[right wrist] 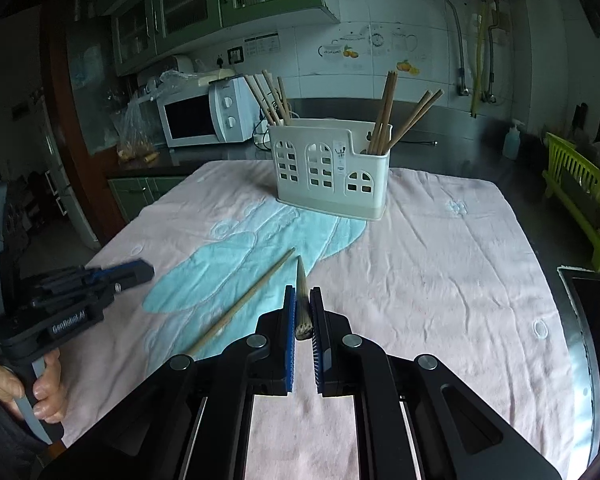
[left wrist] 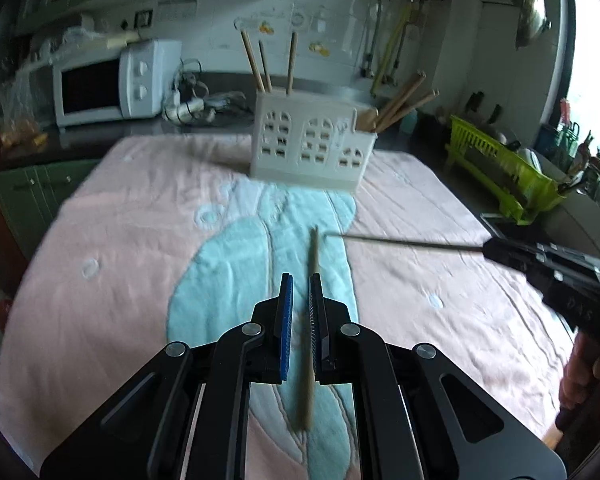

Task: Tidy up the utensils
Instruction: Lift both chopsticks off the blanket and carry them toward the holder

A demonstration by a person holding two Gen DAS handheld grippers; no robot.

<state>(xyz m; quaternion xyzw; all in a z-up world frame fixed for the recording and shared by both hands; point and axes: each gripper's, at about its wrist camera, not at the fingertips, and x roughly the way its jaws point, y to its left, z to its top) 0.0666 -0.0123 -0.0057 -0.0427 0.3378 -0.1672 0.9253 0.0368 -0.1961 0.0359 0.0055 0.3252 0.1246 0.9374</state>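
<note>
step: pickup | right gripper (right wrist: 303, 312) clamps chopstick (right wrist: 301, 300) | left gripper (left wrist: 300, 300) narrow around second chopstick (left wrist: 310, 320), grip unclear | next: holder (right wrist: 332, 168) ahead

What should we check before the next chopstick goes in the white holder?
1. Right gripper clamps the held chopstick: ok.
2. Holder stands upright on the towel: ok.
3. Room left inside the holder: cannot tell.
4. Loose chopstick lies flat on the towel: ok.
5. Left gripper is open above the loose chopstick, not gripping it: ok.
</note>
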